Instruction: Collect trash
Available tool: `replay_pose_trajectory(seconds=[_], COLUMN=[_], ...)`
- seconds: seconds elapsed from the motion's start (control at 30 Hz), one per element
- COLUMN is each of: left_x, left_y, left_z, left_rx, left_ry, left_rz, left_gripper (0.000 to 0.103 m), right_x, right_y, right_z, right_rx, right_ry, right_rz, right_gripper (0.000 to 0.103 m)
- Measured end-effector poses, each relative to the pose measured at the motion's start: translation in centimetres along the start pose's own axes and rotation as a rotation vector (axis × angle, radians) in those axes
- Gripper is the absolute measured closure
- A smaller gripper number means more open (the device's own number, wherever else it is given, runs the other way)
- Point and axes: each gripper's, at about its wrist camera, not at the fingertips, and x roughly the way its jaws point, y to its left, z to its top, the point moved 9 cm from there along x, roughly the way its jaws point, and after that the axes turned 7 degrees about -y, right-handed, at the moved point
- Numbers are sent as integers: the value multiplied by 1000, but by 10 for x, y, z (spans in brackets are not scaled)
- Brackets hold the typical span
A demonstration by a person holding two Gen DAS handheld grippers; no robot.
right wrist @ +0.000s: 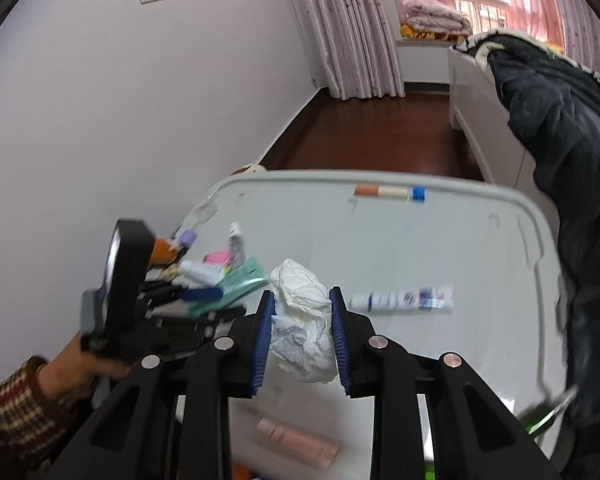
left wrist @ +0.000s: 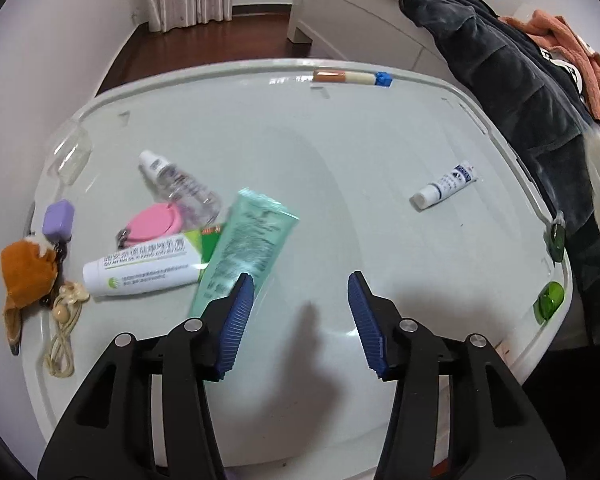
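Observation:
My right gripper [right wrist: 302, 292] is shut on a crumpled white tissue [right wrist: 304, 320], lifted above the white table [right wrist: 420, 240]. My left gripper [left wrist: 300, 276] stands open over bare tabletop with nothing between its fingers. A green tube [left wrist: 244, 248] lies just outside its left finger [left wrist: 236, 320]. Left of that are a white tube with a green logo [left wrist: 140, 270], a clear bottle [left wrist: 180, 186] and a pink round case [left wrist: 152, 226]. A small white tube [left wrist: 446, 186] lies alone at the right. In the right wrist view a hand [right wrist: 76, 368] holds the left gripper's black body [right wrist: 132, 280].
A purple case [left wrist: 58, 220], a brown plush toy [left wrist: 28, 276] and a cord sit at the table's left edge. A pink tube [right wrist: 296, 440] lies near the front. Dark and orange clothes [left wrist: 520, 80] hang along the right rim. Green clips [left wrist: 548, 300] grip that rim.

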Motion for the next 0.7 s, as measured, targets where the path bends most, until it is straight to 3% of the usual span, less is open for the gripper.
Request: replay_pose_trajectory(seconds=[0.13,0.23,0.3,0.43,0.57,0.7], left_x=[-3,-24,-31,-14,8,16], left_y=[6,6,11,33,33,8], left_z=[-9,1,10,0,-18,-22], left_rx=[36,35,78,153,227,222], left_ry=[6,-64,-103,-5,96,111], left_rz=[24,-17,23,110,128,39], left_gripper=[54,51,46,46,43,43], right_x=[-9,-12,-12,-13,-12,-11], right_y=[13,23,27,26,23,23], right_z=[-28,-42,-44,-42,-41,-40], right_rx=[24,-16,-22,-8,5,6], right_ry=[30,40,40,36,35,35], right_rz=[52,50,62,86,101,108], right_gripper=[74,74,74,74,72,72])
